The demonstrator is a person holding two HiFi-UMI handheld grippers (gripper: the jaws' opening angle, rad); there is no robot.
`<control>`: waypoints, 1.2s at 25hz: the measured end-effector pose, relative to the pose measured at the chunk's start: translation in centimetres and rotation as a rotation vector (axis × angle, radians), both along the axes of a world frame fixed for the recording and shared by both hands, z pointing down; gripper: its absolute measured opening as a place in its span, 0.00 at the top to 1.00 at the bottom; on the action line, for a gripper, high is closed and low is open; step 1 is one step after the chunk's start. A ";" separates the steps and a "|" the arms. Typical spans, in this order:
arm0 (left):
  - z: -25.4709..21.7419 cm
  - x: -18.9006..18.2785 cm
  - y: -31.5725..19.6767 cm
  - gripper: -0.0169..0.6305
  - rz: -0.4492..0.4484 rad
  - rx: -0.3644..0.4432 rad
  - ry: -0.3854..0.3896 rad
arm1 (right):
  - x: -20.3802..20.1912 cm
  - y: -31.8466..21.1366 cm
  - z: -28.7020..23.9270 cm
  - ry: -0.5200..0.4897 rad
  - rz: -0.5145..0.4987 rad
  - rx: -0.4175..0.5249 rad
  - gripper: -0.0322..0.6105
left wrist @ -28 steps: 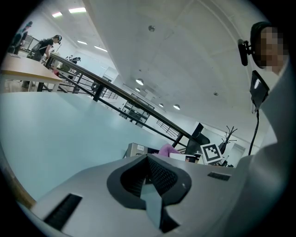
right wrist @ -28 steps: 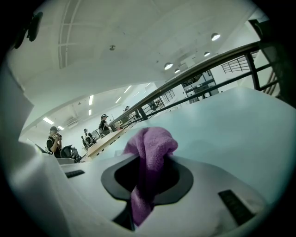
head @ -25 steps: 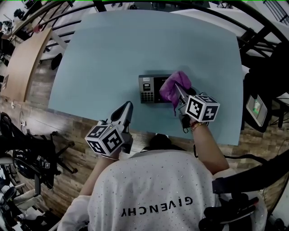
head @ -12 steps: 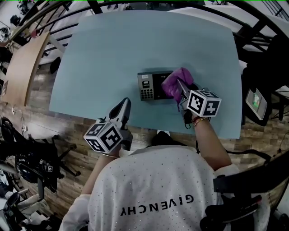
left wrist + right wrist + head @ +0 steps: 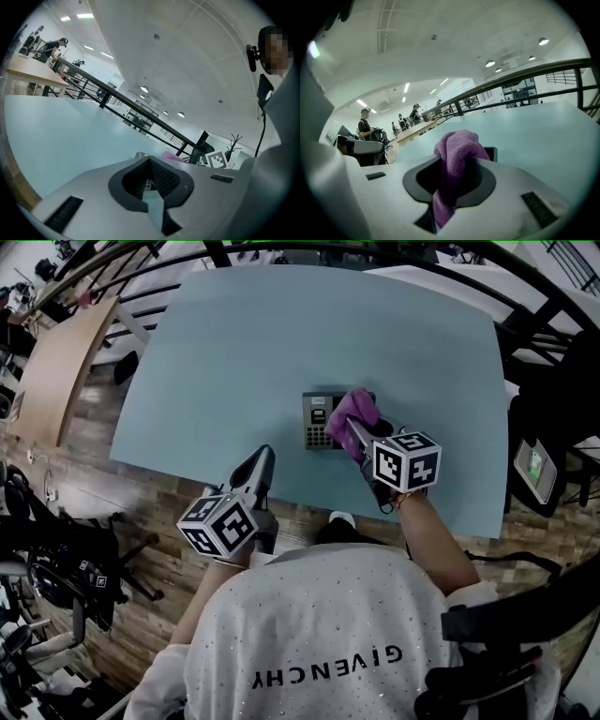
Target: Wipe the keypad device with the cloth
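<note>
Two grippers are in view, but only one is working. My right gripper (image 5: 359, 435) has its jaws clamped on a crumpled purple terry cloth (image 5: 354, 410), and a bunch of it bulges past the tips. That bunch sits on the right part of the small dark rectangular keypad device (image 5: 320, 422), which lies flat near the middle of the pale blue table (image 5: 234, 352). My left gripper (image 5: 262, 463) hovers by the table's near edge, apart from the device, with its jaws drawn to a thin slit and nothing between them. I judge the wiping step is in hand, with the key grid on the left part bare. The next move, I think, calls for dragging the cloth leftward over the keys with light pressure. The device is unheld, so it may slide, and my idle left gripper could brace its left edge.
</note>
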State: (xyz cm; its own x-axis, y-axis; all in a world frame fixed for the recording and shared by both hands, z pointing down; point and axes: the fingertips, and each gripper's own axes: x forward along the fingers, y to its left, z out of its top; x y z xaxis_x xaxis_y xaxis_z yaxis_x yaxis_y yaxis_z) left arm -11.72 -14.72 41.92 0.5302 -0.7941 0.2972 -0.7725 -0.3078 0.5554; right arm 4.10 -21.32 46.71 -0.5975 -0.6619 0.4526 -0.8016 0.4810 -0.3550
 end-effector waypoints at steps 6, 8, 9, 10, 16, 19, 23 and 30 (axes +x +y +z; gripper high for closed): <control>0.1 -1.5 0.4 0.97 -0.037 -0.006 -0.005 | -3.1 -0.2 0.7 0.003 -0.069 -0.022 0.85; 0.4 -1.9 0.5 0.97 -0.049 -0.015 -0.004 | -3.5 -0.4 1.1 0.006 -0.076 -0.030 0.85; 0.6 -2.1 0.6 0.97 -0.057 -0.019 -0.004 | -3.6 -0.4 1.3 0.007 -0.077 -0.035 0.85; 0.7 -2.4 0.6 0.97 -0.064 -0.023 -0.004 | -3.7 -0.5 1.4 0.007 -0.077 -0.040 0.85; 1.1 -3.0 0.7 0.97 -0.084 -0.036 -0.002 | -3.7 -0.8 1.9 -0.001 -0.072 -0.058 0.85; 1.2 -2.9 0.7 0.97 -0.078 -0.040 -0.004 | -3.4 -0.9 2.0 0.003 -0.065 -0.057 0.85; 1.4 -2.9 0.6 0.97 -0.074 -0.044 -0.003 | -2.8 -0.9 2.1 0.009 -0.052 -0.058 0.85; 1.4 -1.9 0.3 0.97 -0.056 -0.042 0.003 | -1.2 -0.9 2.3 0.012 -0.022 -0.066 0.85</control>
State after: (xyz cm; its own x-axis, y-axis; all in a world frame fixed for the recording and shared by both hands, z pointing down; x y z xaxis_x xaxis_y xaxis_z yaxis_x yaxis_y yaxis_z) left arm -13.60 -14.44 43.30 0.4865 -0.8092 0.3294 -0.7859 -0.2407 0.5696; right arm 2.90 -22.23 49.05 -0.6056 -0.6176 0.5018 -0.7957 0.4743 -0.3766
